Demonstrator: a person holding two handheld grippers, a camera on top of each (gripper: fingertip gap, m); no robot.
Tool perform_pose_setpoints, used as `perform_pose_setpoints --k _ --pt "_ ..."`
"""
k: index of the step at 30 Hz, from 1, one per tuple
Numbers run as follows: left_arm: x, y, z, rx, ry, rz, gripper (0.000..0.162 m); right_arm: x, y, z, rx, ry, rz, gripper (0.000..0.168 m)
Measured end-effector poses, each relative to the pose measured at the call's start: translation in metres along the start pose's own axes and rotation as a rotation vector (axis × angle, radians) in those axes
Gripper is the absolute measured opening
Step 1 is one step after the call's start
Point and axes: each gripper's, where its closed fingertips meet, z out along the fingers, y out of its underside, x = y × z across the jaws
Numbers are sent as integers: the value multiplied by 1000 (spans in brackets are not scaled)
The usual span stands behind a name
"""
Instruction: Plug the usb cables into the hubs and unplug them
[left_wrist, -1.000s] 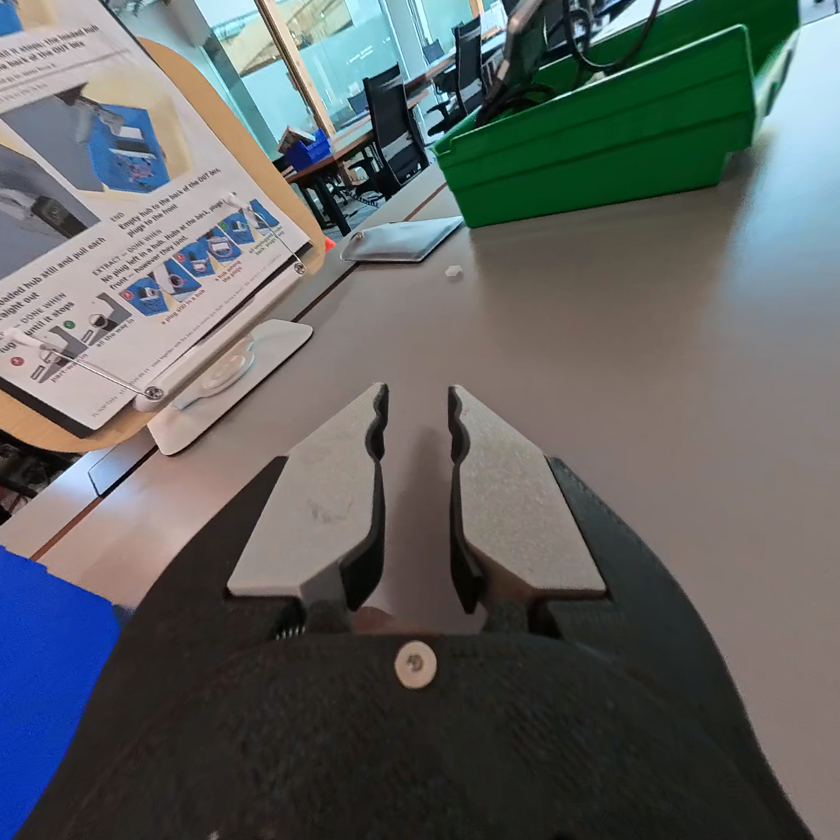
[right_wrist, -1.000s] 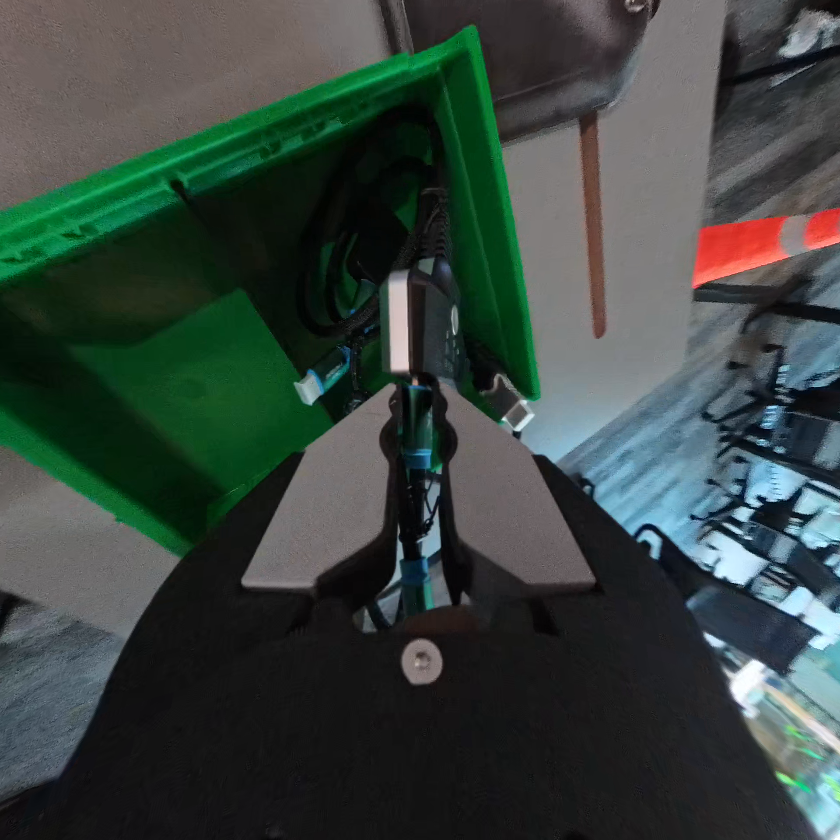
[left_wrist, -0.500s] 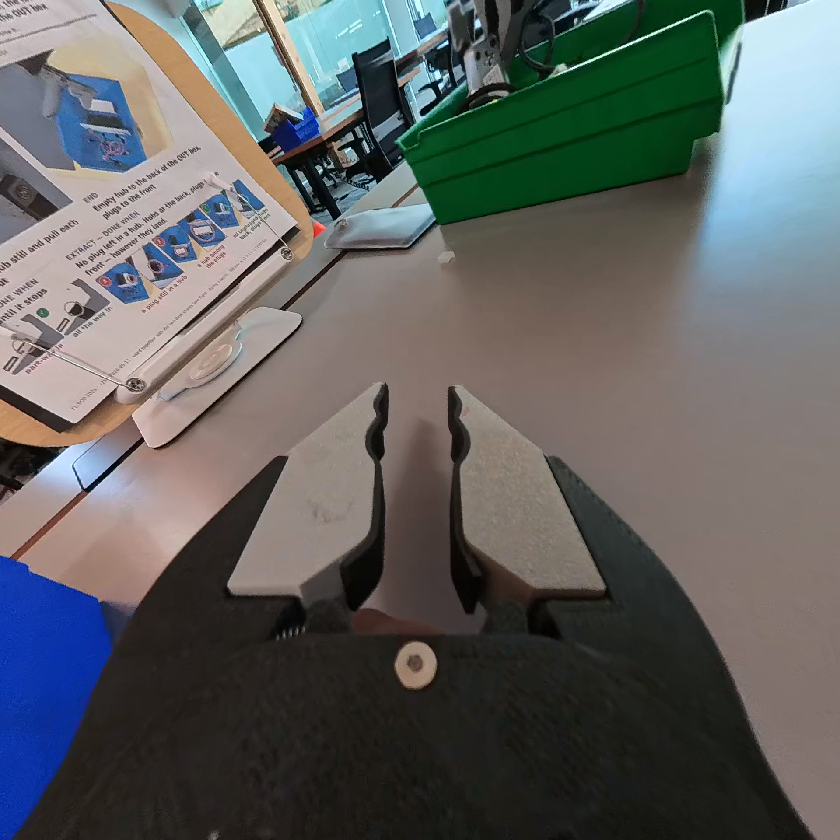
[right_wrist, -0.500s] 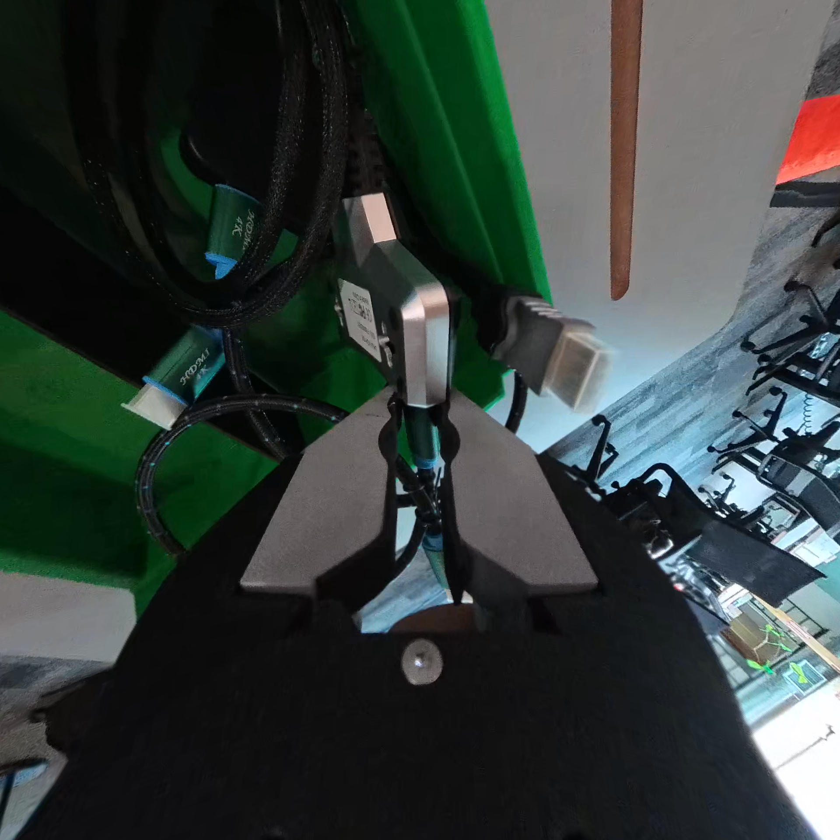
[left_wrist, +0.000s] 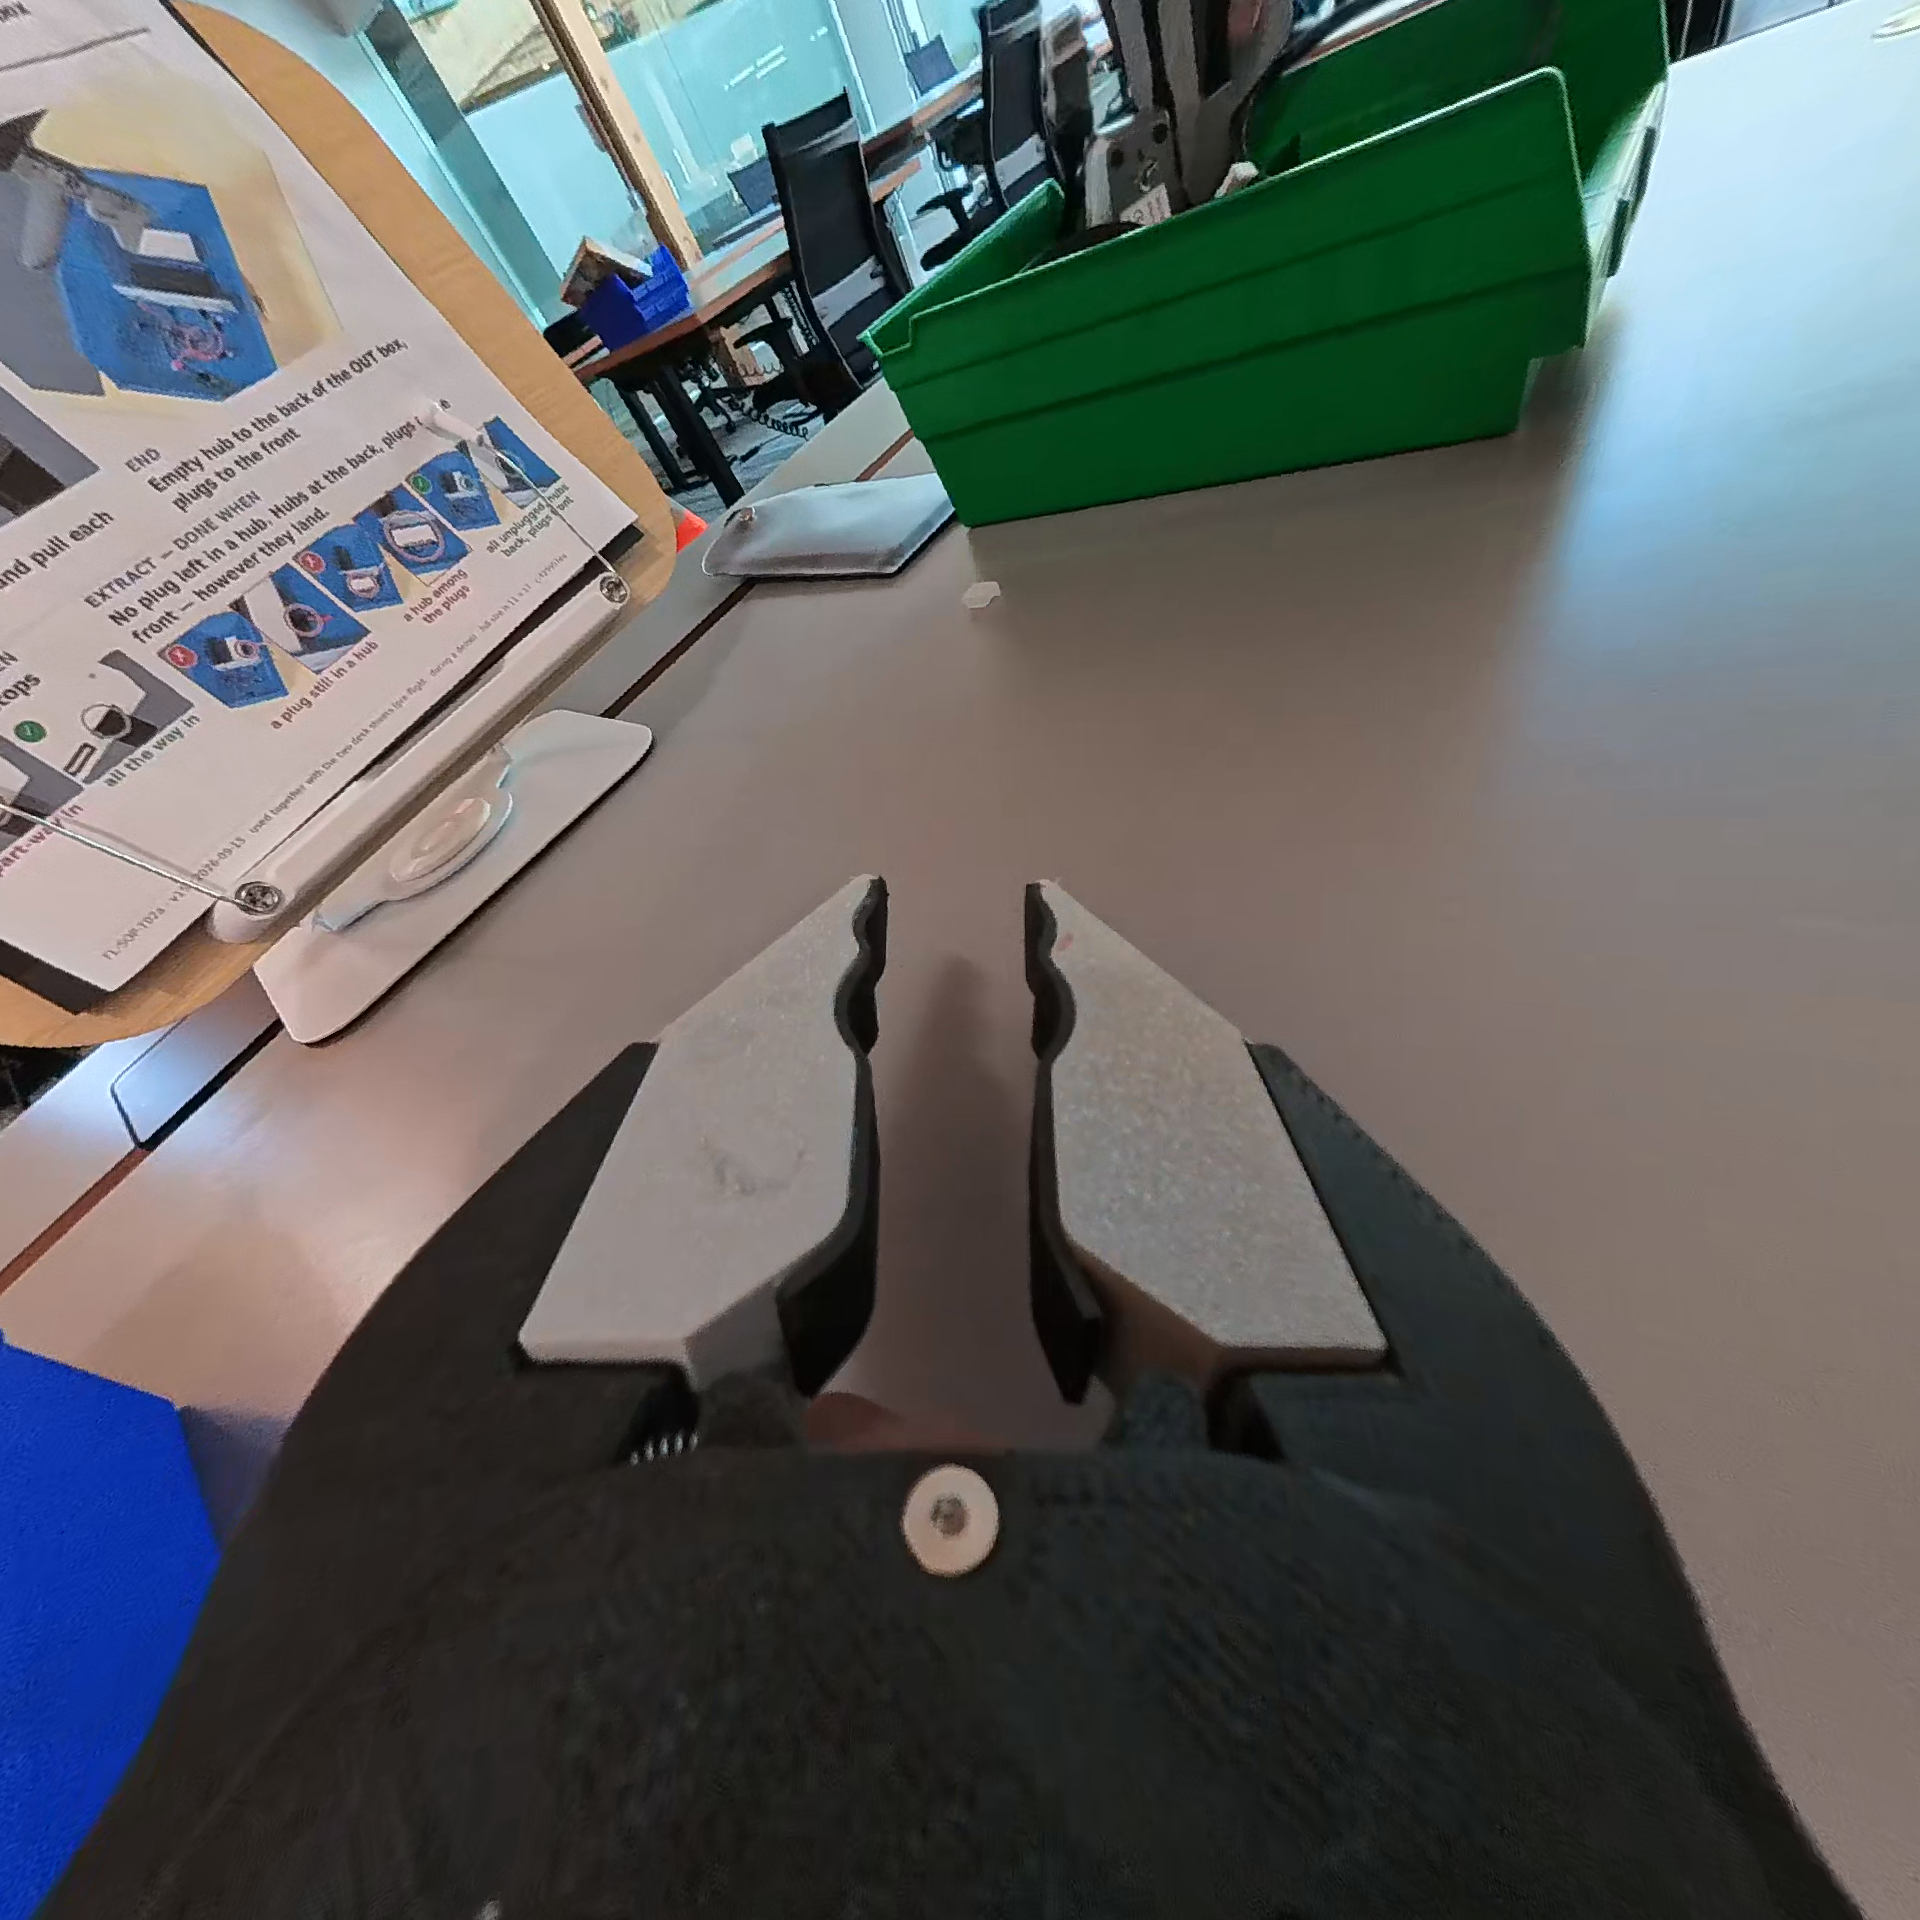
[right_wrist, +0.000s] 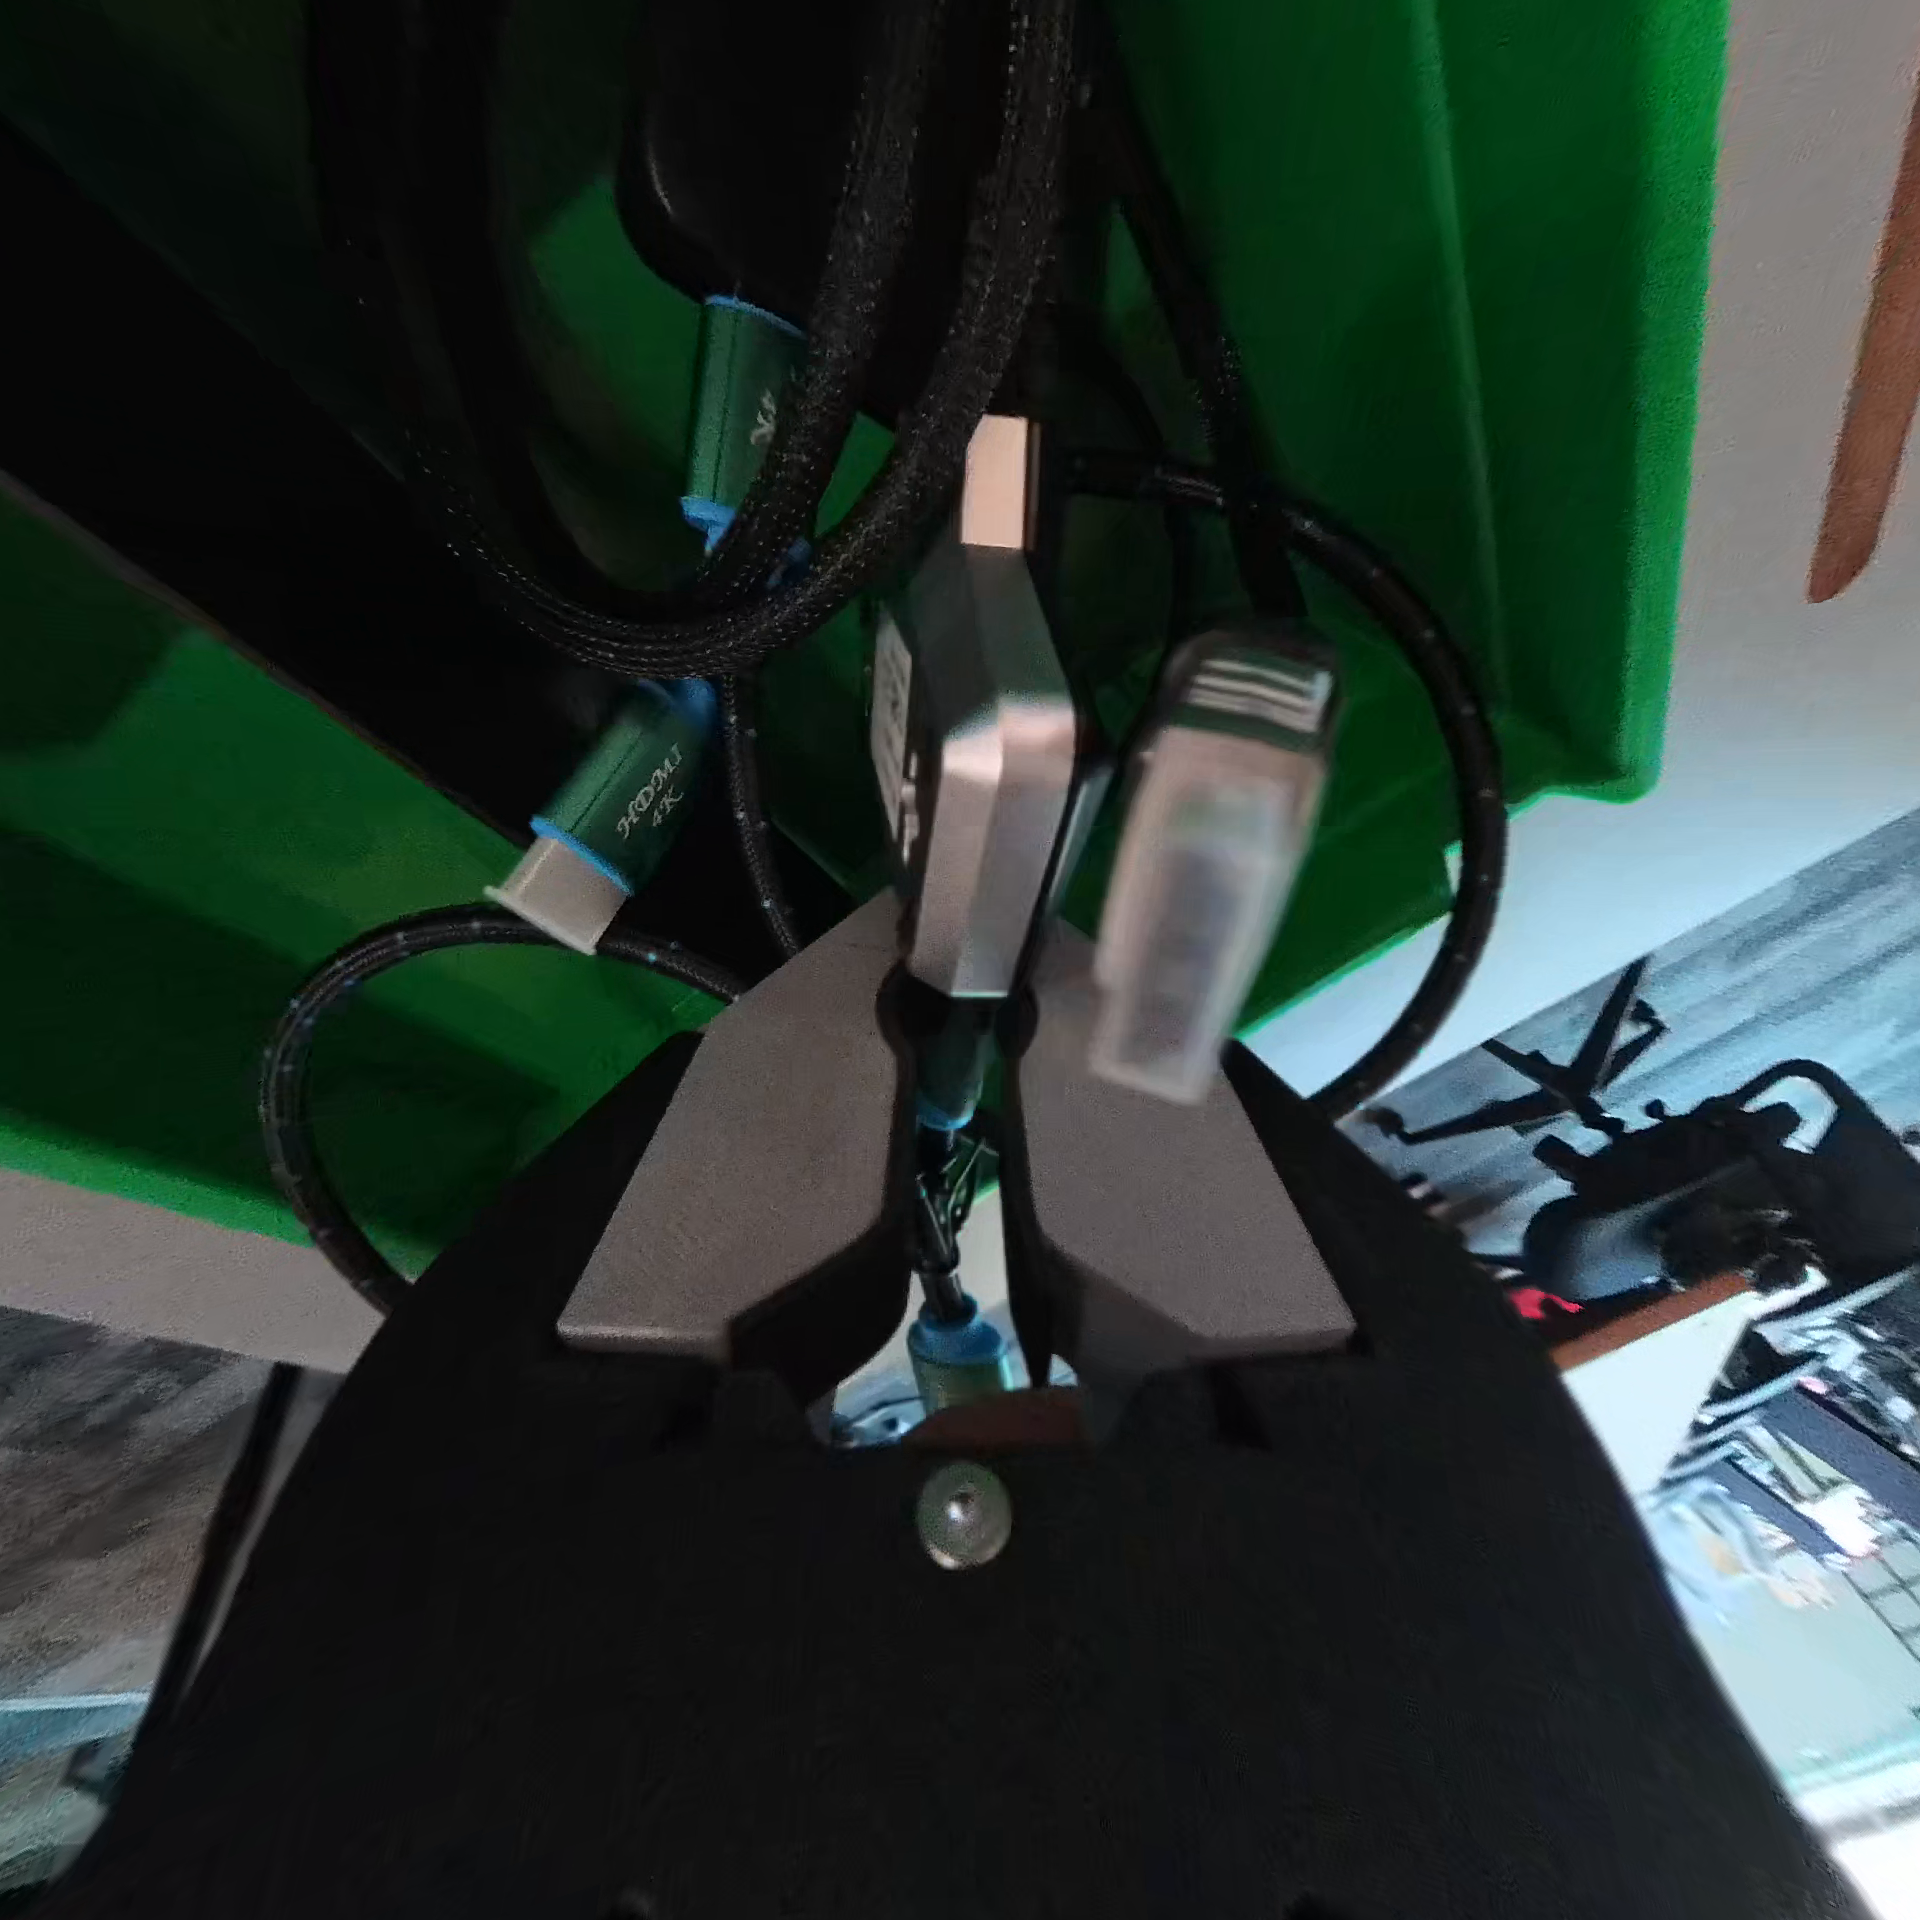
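The grey table (left_wrist: 1351, 831) carries a green bin (left_wrist: 1247, 343) at its far side. The left gripper (left_wrist: 956, 914) hovers low over bare tabletop, jaws parted and empty, a document stand (left_wrist: 457, 821) to its left. The right gripper (right_wrist: 956, 997) is clamped on a green-sleeved plug at the base of a silver hub (right_wrist: 987, 831), held above the bin's braided cables (right_wrist: 831, 520). The hub appears rigid and light; the trailing leads are limp and likely to snag. A loose silver plug (right_wrist: 1195, 862) now hangs closer than half a second ago.
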Motion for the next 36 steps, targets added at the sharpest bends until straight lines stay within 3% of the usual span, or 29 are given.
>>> perform_pose_setpoints --k 1,5,8,14,15,18,22,27,30,34,35,36 --pt "0 -1 -1 5 -4 6 24 2 -1 -4 -9 37 -22 8" --pt "-1 -4 -5 29 -14 1 24 25 -7 -34 44 223 -6 58" --pt "-4 -4 -7 40 -13 -36 24 30 -5 -61 148 255 71 72" --pt "-8 -5 -10 56 1 -104 24 32 20 -98 429 272 244 79" --pt "-8 -5 -10 54 4 -105 24 38 27 -104 473 303 305 69" --pt "-7 -6 -10 56 -1 -91 24 42 50 -123 681 326 465 66" --pt "-5 -6 -11 58 0 -77 24 11 88 -115 856 157 593 73" --pt "-1 -5 -7 42 20 -72 24 -43 106 -107 1077 3 575 74" --pt "0 -5 -7 42 21 -64 24 -56 108 -95 1091 43 538 72" --pt "-1 -4 -6 33 31 -81 24 -61 89 -68 934 140 452 78" --pt "-2 -3 -6 32 32 -87 24 -60 83 -61 881 182 418 74" --pt "-2 -4 -6 34 30 -90 24 -58 78 -55 833 228 383 56"
